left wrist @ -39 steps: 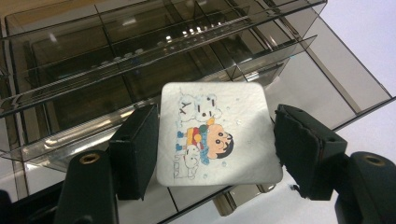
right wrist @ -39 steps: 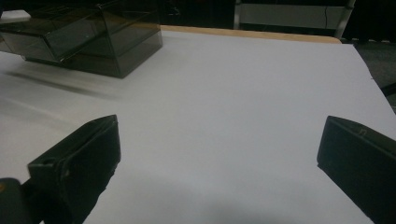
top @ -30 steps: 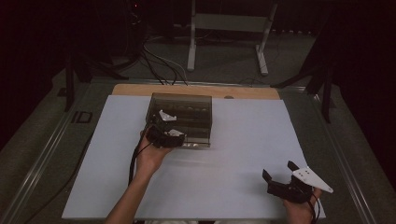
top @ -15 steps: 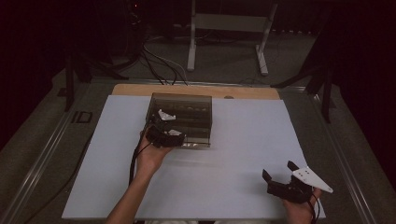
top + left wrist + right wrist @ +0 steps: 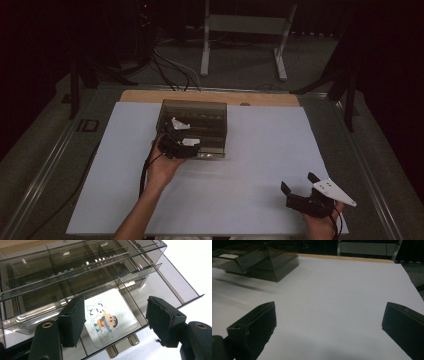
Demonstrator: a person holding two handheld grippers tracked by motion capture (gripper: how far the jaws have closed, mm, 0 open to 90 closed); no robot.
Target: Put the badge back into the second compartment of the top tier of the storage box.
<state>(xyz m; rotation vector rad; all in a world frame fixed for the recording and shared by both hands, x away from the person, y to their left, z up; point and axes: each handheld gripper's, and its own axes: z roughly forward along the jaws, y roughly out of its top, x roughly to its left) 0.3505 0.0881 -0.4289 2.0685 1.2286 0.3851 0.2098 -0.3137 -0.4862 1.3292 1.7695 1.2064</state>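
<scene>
Now left gripper (image 5: 176,142) hovers open-fingered over drawer (image 5: 125,315).

1. A sheet (image 5: 250,165) lies on the tabletop (image 5: 210,96), whose far edge shows behind the sheet.
2. A drawer cabinet (image 5: 200,120) stands on the far left-of-middle part of the sheet.
3. Its drawer (image 5: 160,282) is pulled out toward the person's side and divided into compartments.
4. A card (image 5: 110,320) lies flat in a middle compartment of the drawer, at the front.
5. The left gripper (image 5: 181,145) sits at the cabinet's front left, above the drawer, with the card below the gap between its fingers (image 5: 72,322).
6. The right gripper (image 5: 300,185) is at the near right corner of the sheet, well apart from the cabinet, over bare sheet.
</scene>
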